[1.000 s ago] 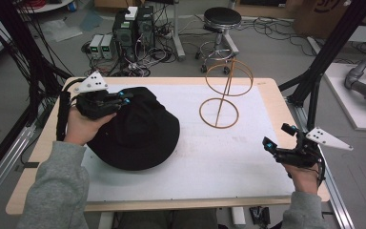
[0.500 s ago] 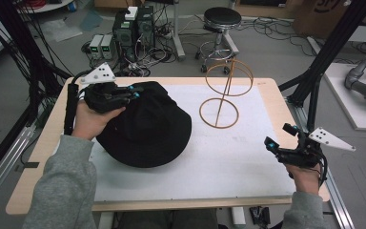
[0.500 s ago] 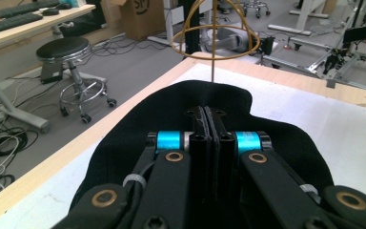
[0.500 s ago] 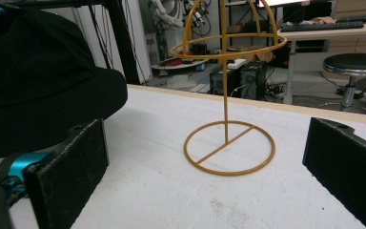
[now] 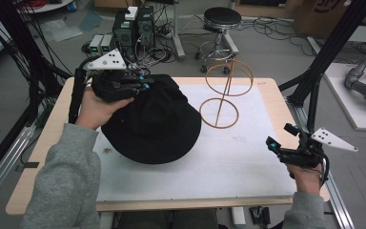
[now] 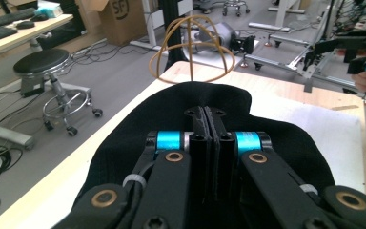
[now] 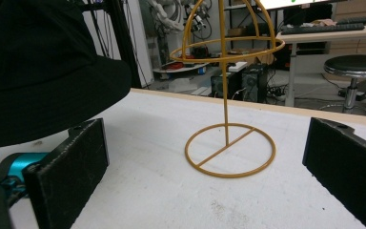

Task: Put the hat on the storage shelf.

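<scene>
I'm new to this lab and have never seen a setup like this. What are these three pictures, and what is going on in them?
A person stands at a table with a white mat, working a tool in each hand instead of bare fingers. One picture looks down from above; the other two come from cameras riding on each tool.

The left hand-held gripper has its black jaws pinched shut on the brim of a black fabric bucket hat; its own camera looks over the hat. The right hand-held gripper hangs open and holds nothing, near the table's right edge. Its camera faces a golden wire hat stand with a ring base, standing upright on the mat.
</scene>
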A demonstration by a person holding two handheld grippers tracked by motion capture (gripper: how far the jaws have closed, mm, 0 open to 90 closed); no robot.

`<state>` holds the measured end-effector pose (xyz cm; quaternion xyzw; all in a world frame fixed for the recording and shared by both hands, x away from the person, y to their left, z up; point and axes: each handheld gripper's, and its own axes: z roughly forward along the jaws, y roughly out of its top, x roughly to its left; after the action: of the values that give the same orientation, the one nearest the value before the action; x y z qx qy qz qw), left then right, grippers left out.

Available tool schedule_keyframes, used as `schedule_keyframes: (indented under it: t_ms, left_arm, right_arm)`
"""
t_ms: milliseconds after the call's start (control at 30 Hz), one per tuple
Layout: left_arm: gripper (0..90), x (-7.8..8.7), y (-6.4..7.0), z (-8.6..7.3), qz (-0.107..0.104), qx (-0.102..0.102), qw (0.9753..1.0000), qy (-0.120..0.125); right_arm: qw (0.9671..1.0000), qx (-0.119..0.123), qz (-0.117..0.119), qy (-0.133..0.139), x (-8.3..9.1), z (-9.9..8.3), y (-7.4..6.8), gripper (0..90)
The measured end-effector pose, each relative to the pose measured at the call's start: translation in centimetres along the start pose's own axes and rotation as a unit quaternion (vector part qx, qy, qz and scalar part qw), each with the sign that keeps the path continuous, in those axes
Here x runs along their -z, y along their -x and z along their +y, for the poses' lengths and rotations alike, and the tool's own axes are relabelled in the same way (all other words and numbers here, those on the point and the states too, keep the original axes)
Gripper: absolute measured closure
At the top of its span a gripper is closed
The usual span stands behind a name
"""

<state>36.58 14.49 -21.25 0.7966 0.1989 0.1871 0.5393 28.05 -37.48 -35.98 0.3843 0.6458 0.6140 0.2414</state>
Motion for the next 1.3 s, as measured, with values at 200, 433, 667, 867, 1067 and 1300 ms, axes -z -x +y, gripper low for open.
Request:
schedule_keyframes:
  t_ms: [200, 433, 667, 867, 1067, 1300]
  left_arm:
    - [88.3, -0.7, -0.5, 1.7, -0.02, -0.011, 0.9997, -0.011]
    - [88.2, -1.1, -1.0, 3.2, -0.034, -0.011, 0.9994, -0.003]
    - [88.2, -1.6, -1.2, 5.3, -0.053, -0.02, 0.9984, 0.004]
    - [88.3, -2.3, -1.4, 6.8, -0.064, -0.022, 0.9976, 0.011]
    - [88.2, -3.4, -1.6, 8.0, -0.077, -0.033, 0.9964, 0.014]
    - [88.2, -4.1, -1.9, 9.1, -0.088, -0.035, 0.9952, 0.024]
  right_arm:
    - [1.0, -0.005, 0.002, -0.002, 0.0, -0.2, 0.2, 1.1]
    - [0.9999, -0.008, 0.006, -0.009, -0.3, -0.6, 0.4, 1.1]
    - [0.9996, -0.014, 0.02, -0.016, -1.1, -1.2, 0.6, 1.1]
    - [0.9993, -0.02, 0.026, -0.018, -1.3, -1.6, 1.0, 1.2]
    - [0.9992, -0.025, 0.029, -0.008, -0.9, -1.5, 1.2, 1.1]
    - [0.9992, -0.025, 0.03, -0.01, -0.9, -1.5, 1.4, 1.2]
